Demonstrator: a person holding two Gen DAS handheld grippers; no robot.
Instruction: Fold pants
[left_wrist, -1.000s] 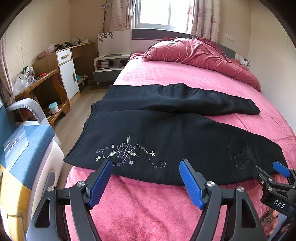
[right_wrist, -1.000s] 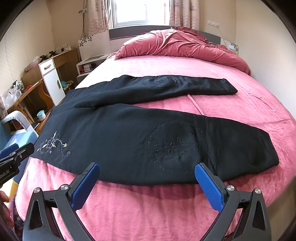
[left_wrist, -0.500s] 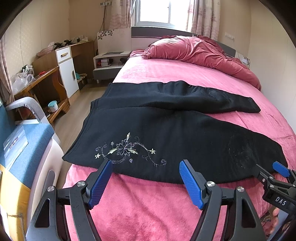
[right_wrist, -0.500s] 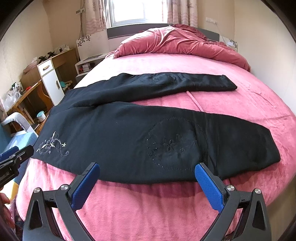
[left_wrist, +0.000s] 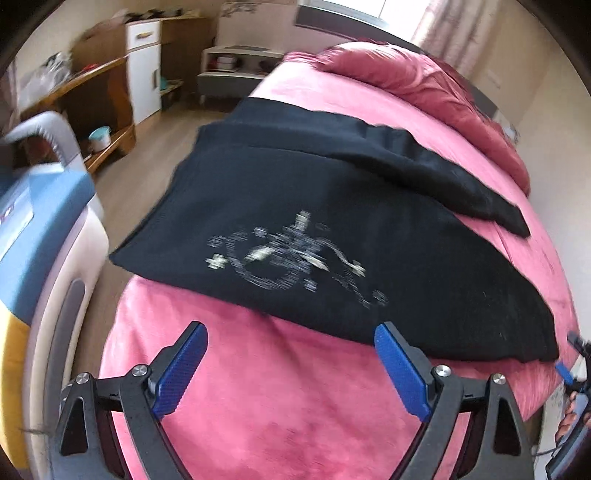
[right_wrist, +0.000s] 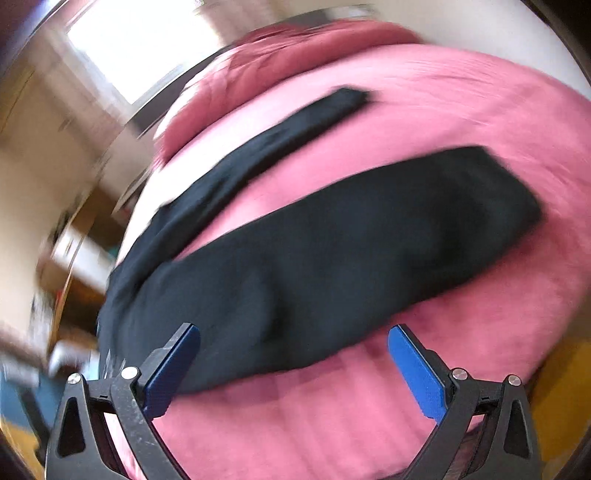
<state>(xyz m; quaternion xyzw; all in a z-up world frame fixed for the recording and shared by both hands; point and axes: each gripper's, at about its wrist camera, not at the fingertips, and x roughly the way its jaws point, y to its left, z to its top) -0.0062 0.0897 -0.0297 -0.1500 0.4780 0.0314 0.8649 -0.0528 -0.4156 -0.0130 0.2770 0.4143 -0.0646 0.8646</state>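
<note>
The left gripper (left_wrist: 290, 341), black with blue ribbed pads, is opening its jaws wide and has nothing between them. It hangs tilted down over the pink plush bed cover (left_wrist: 277, 398), just short of the near edge of the black pants with pale flower embroidery (left_wrist: 295, 206). The right gripper (right_wrist: 293, 343) is also wide apart and empty, leaning to one side above the near trouser leg; this view is much blurred. The pants lie flat across the bed with both legs spread apart, so I judge that no fold is made yet and all the folding is left.
</note>
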